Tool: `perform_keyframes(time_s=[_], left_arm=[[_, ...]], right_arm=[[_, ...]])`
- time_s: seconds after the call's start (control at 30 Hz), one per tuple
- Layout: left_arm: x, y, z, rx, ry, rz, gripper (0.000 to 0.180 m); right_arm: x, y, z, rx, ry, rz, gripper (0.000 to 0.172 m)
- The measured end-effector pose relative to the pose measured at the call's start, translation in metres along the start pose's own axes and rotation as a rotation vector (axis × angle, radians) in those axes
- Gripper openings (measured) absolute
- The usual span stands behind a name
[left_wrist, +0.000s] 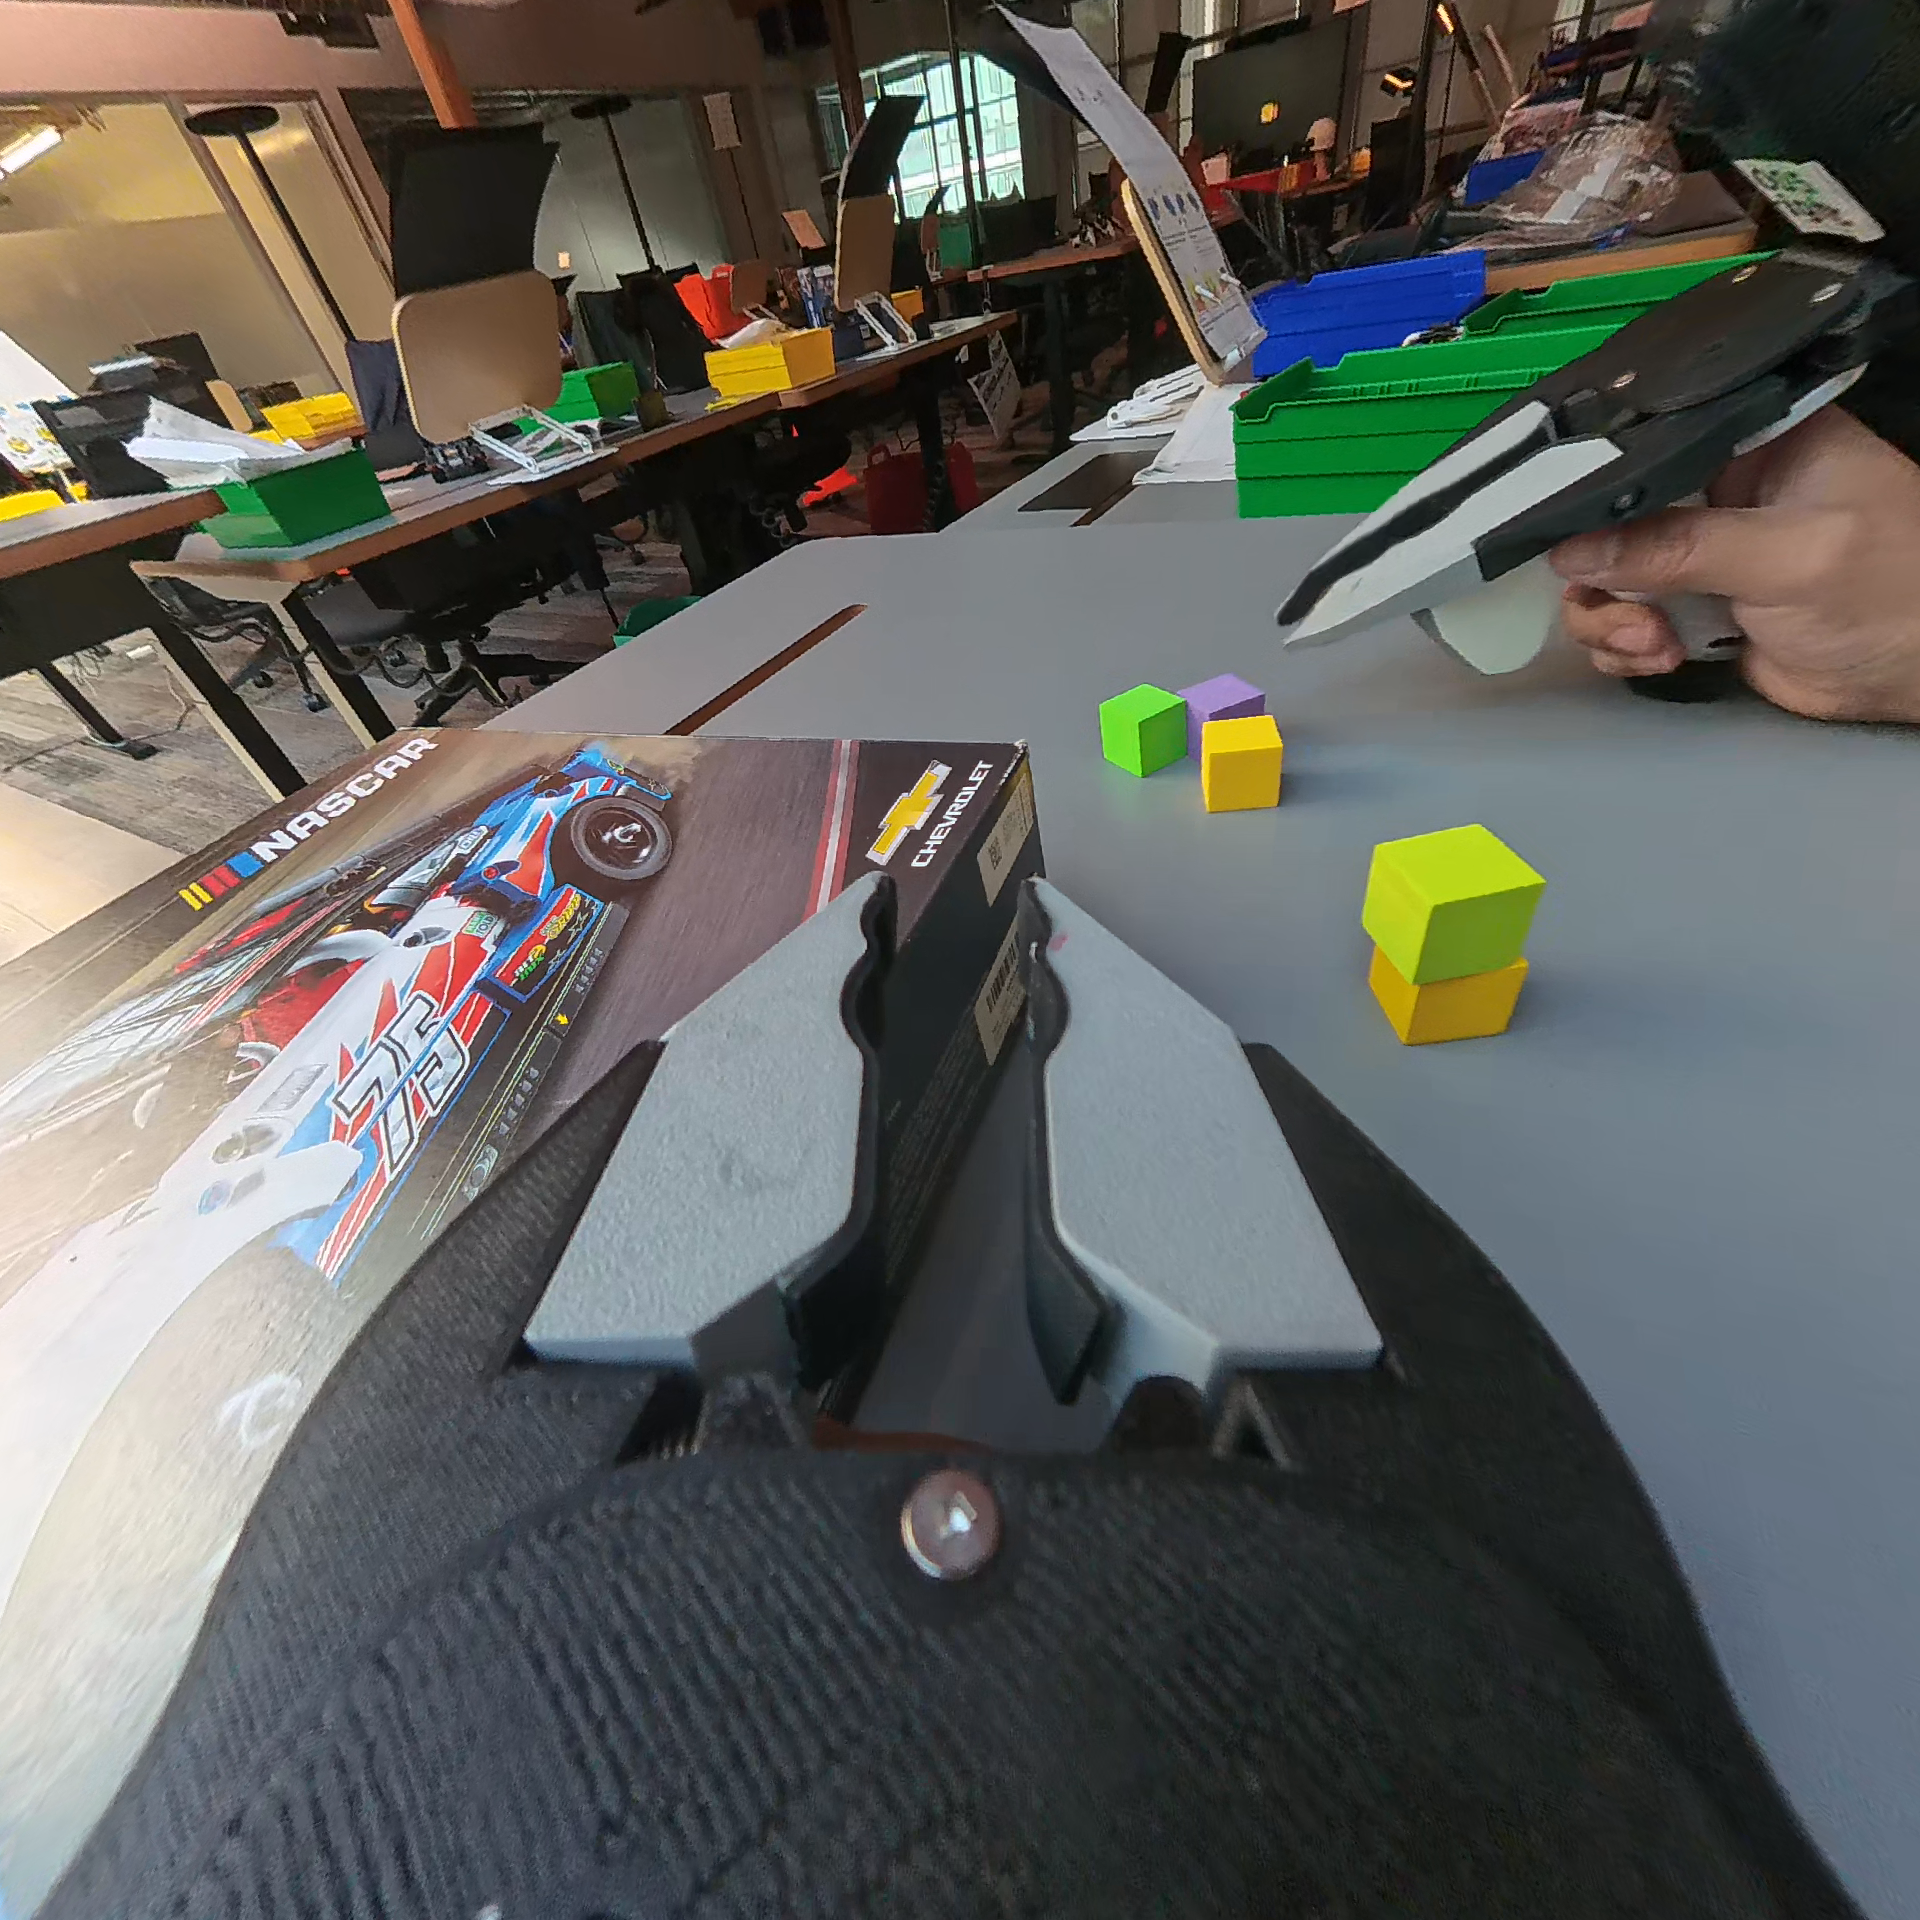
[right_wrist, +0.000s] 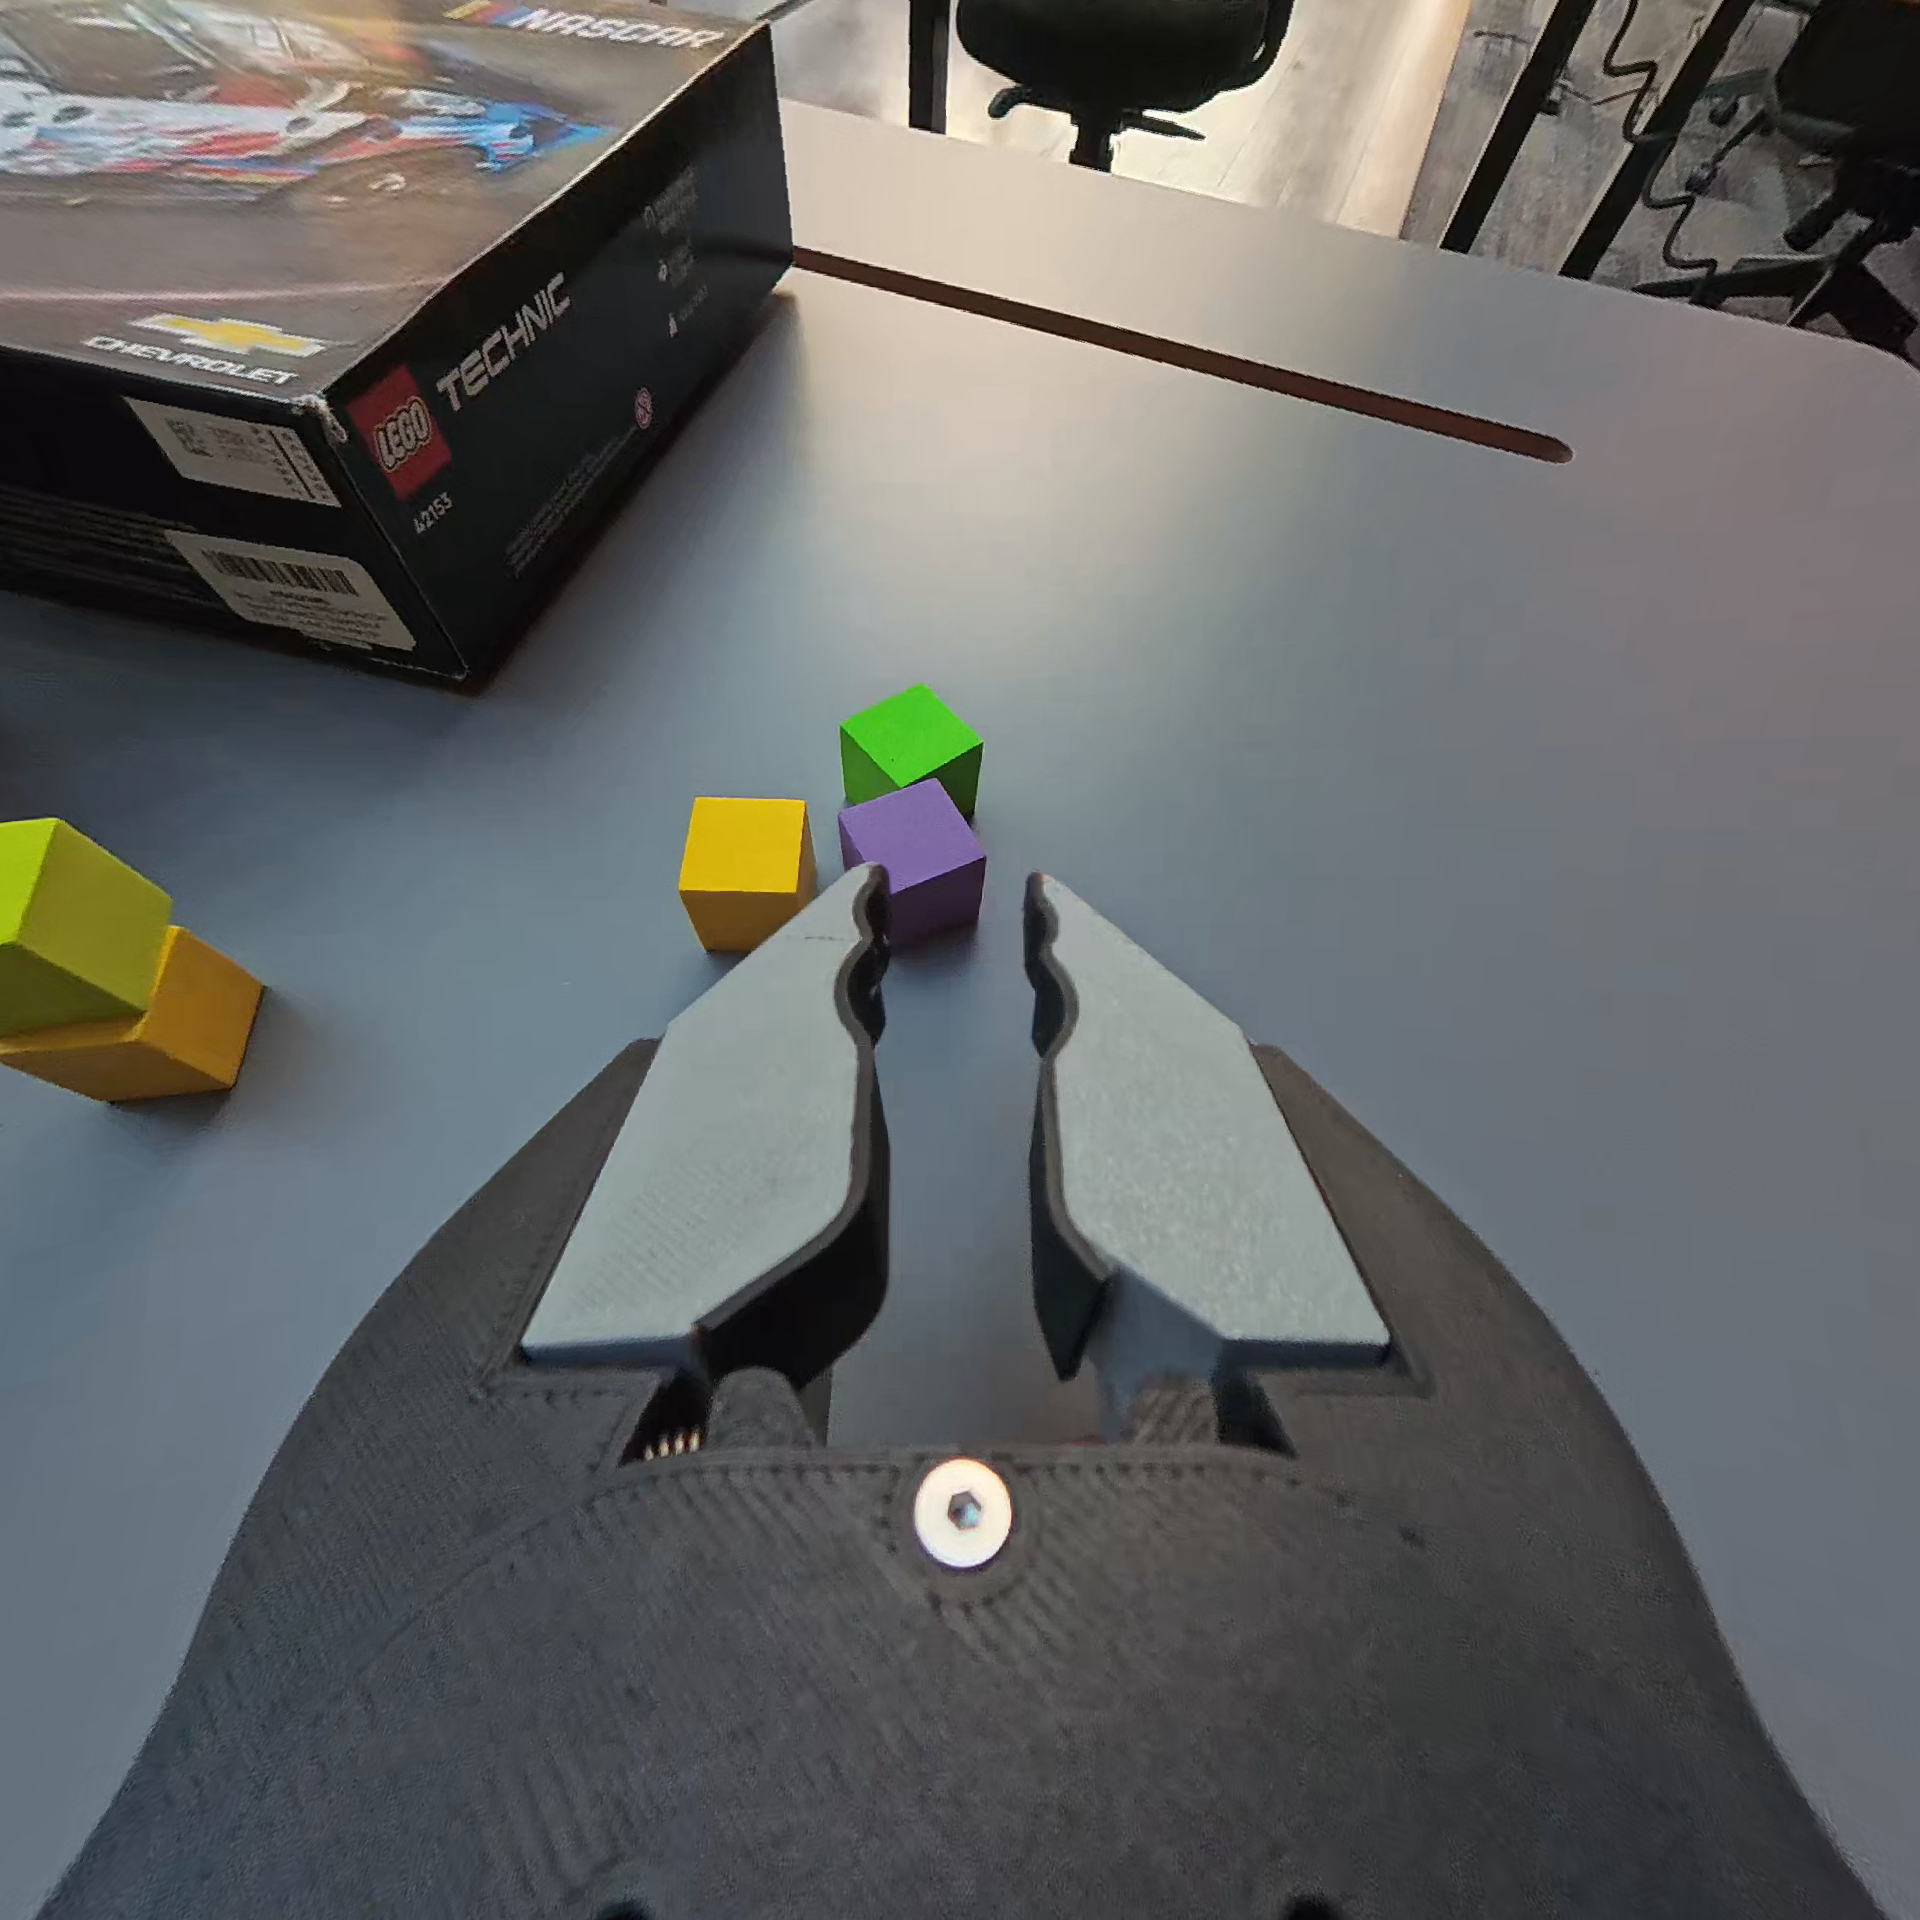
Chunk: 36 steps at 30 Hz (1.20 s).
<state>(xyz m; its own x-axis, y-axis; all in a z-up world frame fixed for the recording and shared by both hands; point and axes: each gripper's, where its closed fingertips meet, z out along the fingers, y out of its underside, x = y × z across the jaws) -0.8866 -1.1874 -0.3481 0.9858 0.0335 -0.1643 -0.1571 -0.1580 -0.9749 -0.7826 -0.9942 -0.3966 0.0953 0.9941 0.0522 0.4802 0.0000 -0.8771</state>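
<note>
My left gripper (left_wrist: 956, 904) is at the near right edge of a large dark toy-car box (left_wrist: 623, 883). One finger lies over the box's top and the other beside its labelled side face, with a gap between them and nothing held. My right gripper (right_wrist: 956, 894) is open and empty just above the table, its tips right in front of a purple cube (right_wrist: 920, 857). A green cube (right_wrist: 909, 743) sits behind the purple one and a yellow cube (right_wrist: 743, 868) to its left. The right gripper also shows in the left wrist view (left_wrist: 1299, 623), held by a hand.
A lime cube (right_wrist: 62, 925) is stacked on a yellow cube (right_wrist: 177, 1023) at the left, also seen in the left wrist view (left_wrist: 1449, 902). The grey table (right_wrist: 1351, 727) has a slot (right_wrist: 1195, 353). Green bins (left_wrist: 1403, 416) stand at its far side. Office chairs stand beyond. One gripper's finger ends stand about 25 cm off the other's. My left tips are about 20 cm from the yellow cube (right_wrist: 743, 868), my right tips only 4 cm.
</note>
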Motion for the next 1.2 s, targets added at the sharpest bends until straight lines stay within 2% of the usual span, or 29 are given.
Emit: perform_keyframes(time_s=[0.07,0.2,0.47,0.53,0.63,0.7,0.8,0.87,1.07,1.2], left_arm=[[0.0,0.0,0.0,0.001,0.001,0.002,0.021],[0.001,0.0,0.0,0.0,0.001,0.007,0.021],[0.002,0.0,0.0,-0.002,0.003,0.012,0.021],[0.001,0.0,0.0,0.002,0.001,0.011,0.021],[0.001,0.0,0.0,0.001,0.003,0.007,0.021],[0.001,0.0,0.0,0.0,0.004,0.004,0.021],[0.001,0.0,0.0,0.0,0.005,0.003,0.021],[0.002,0.0,0.0,-0.003,0.008,0.005,0.021],[0.003,0.001,0.001,-0.012,0.015,0.013,0.021],[0.004,0.003,0.002,-0.021,0.021,0.011,0.021]], right_arm=[[0.0,0.002,0.001,-0.014,0.012,0.02,0.024],[-0.003,0.006,0.007,-0.059,0.022,0.038,0.039],[-0.014,0.008,0.03,-0.141,-0.163,0.12,0.057],[-0.015,0.005,0.034,-0.146,-0.219,0.157,0.052],[-0.027,0.004,0.035,-0.157,-0.327,0.176,0.028],[-0.024,0.001,0.033,-0.128,-0.291,0.153,0.032],[-0.012,-0.016,0.022,0.021,-0.212,0.143,0.037],[-0.012,-0.02,0.018,0.052,-0.241,0.17,0.043],[-0.012,0.001,0.028,-0.09,-0.187,-0.006,0.039],[-0.017,0.003,0.031,-0.115,-0.218,-0.017,0.034]])
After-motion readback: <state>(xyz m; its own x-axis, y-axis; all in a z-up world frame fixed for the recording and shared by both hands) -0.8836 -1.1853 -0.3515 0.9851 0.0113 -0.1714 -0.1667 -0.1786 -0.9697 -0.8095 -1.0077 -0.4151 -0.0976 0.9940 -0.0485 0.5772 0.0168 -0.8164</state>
